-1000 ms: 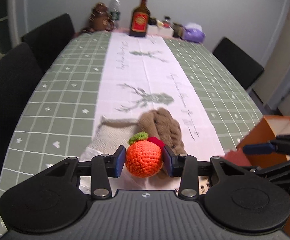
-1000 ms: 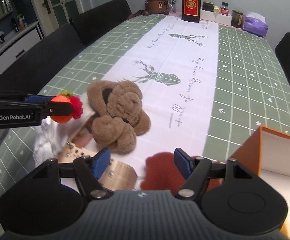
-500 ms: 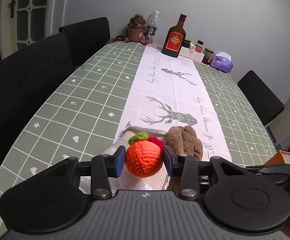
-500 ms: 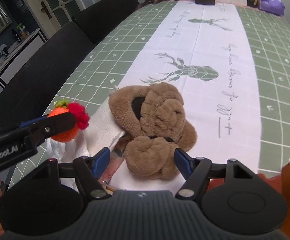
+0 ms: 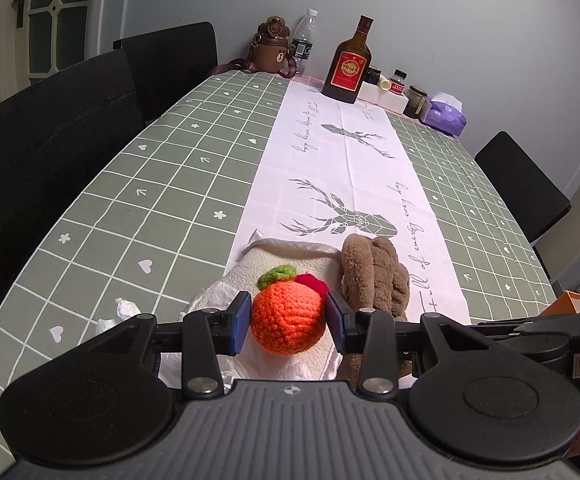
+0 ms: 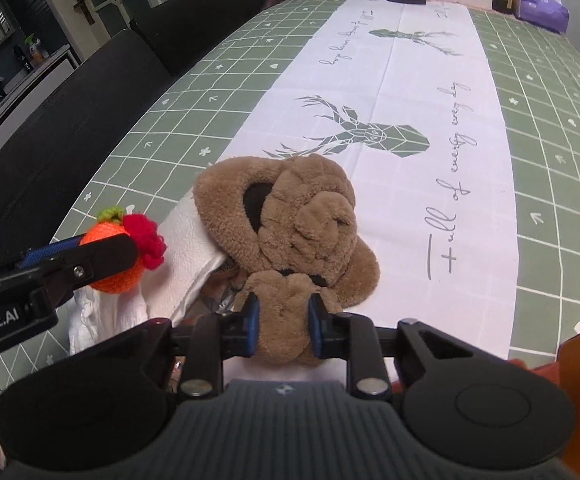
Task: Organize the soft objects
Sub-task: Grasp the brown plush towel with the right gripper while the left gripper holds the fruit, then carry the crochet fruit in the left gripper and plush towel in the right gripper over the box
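A brown fleecy plush toy [image 6: 290,236] is lying on the white runner of the table, in the middle of the right wrist view, and its nearest lobe is sitting squeezed between the blue pads [image 6: 252,328] of the right gripper [image 6: 283,330]. The jaws have just been closing, and they are now pressing into the fleece from both sides. The rest of the plush is spreading up and away from the fingers, with its left edge lying over a folded white towel [image 6: 187,236].

In the left wrist view, the left gripper [image 5: 288,322] is clamping a round orange crocheted fruit with a green leaf and a red tuft [image 5: 288,314]; its blue pads [image 5: 241,322] are pressing against both sides of the ball. The fruit is hanging low in the centre of that frame, above the white towel [image 5: 285,258], with the brown plush [image 5: 374,276] just to its right. In the right wrist view the same fruit [image 6: 119,254] is showing at the left edge, partly behind the left gripper's black finger.

Further out, the green checked tablecloth with a white deer-print runner [image 5: 161,184] is stretching toward the upper part of both frames. A dark glass bottle with a red label [image 5: 350,66] is standing at the far end, upper centre, beside a brown bear-faced flask [image 5: 271,50]. An orange box [image 5: 570,304] is peeking in at the right edge, and black chairs [image 5: 49,136] are lining the left.
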